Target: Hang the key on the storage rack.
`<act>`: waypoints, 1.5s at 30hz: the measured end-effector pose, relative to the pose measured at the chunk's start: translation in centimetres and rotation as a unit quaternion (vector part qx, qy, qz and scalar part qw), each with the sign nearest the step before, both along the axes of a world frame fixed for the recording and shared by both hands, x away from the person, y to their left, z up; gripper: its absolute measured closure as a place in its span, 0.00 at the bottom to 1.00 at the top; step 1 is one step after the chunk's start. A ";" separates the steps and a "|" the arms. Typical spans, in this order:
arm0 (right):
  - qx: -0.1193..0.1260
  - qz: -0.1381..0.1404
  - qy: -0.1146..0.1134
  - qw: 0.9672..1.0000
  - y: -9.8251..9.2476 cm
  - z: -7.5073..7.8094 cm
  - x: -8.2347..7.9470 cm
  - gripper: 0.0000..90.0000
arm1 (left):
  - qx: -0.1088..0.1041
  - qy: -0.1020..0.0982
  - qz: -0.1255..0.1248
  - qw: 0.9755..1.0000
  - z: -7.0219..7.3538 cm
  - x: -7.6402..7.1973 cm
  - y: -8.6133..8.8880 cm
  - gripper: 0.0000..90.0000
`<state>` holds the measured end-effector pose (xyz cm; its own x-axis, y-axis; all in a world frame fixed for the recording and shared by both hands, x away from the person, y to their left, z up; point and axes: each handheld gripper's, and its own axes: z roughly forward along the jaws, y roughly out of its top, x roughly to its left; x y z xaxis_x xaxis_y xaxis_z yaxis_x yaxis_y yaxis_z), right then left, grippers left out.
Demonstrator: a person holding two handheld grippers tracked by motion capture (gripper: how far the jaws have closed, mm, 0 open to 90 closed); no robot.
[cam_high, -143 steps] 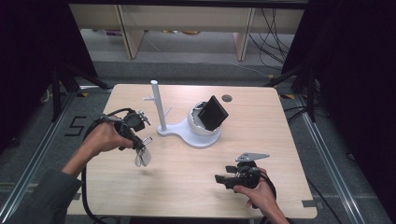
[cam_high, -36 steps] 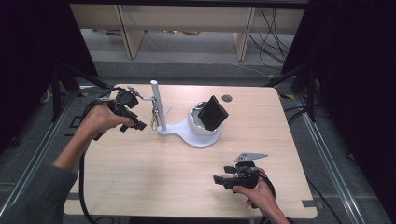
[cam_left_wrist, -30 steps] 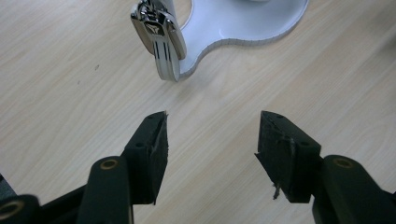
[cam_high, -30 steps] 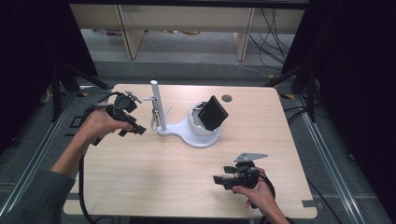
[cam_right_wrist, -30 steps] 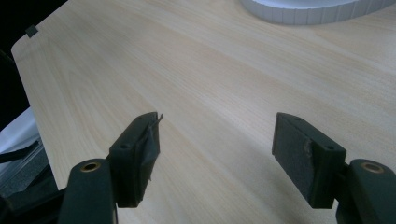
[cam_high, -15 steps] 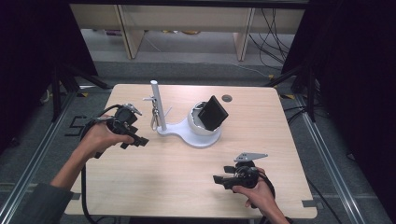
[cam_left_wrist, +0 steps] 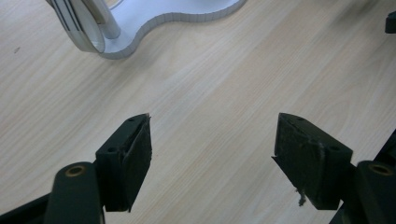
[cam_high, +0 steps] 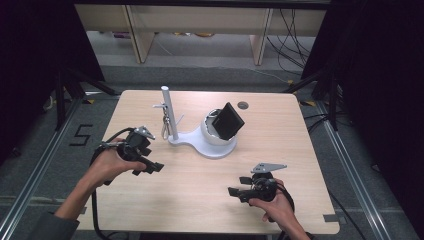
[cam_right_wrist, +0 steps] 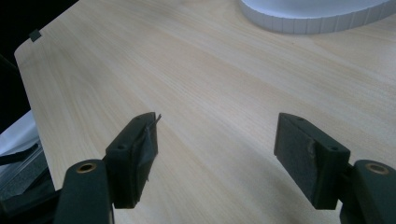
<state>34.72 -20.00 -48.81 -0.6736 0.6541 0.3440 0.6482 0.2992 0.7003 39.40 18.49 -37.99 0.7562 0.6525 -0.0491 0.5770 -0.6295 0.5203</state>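
While the left gripper [cam_high: 152, 167] is hovering over bare wood, its jaws are standing wide apart with nothing between them, and they have just been opening. Close by, the glasses [cam_high: 165, 127] are hanging on the white post [cam_high: 169, 114] of the white stand [cam_high: 200, 144], clear of both grippers; in the left gripper view their striped frame [cam_left_wrist: 77, 25] is showing just beside the foot of that post. Over near the front edge of the table [cam_high: 300, 130], the right gripper [cam_high: 239, 186] is sitting low in the person's hand, jaws spread and empty, pointing left across the wood. Behind it, a black block [cam_high: 228, 120] is leaning in the stand's round cup
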 end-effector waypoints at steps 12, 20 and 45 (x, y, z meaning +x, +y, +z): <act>-0.001 0.001 -0.005 1.000 0.2 -0.1 0.0 0.35 | -0.016 0.000 0.003 1.000 -1.5 -2.0 -0.6 0.26; 0.004 0.002 0.008 1.000 0.4 0.0 -0.1 0.35 | -0.025 -0.003 0.004 1.000 -2.7 -2.9 -0.4 0.24; -0.004 0.005 -0.007 1.000 0.7 0.0 -0.1 0.35 | -0.034 -0.020 -0.025 0.999 -6.2 -5.3 -0.9 0.22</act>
<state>34.63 -19.32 -48.81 -0.6845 0.6502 0.3297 0.6354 0.3104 0.7070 34.13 17.56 -44.23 0.7902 0.6098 -0.0608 0.5229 -0.6192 0.5857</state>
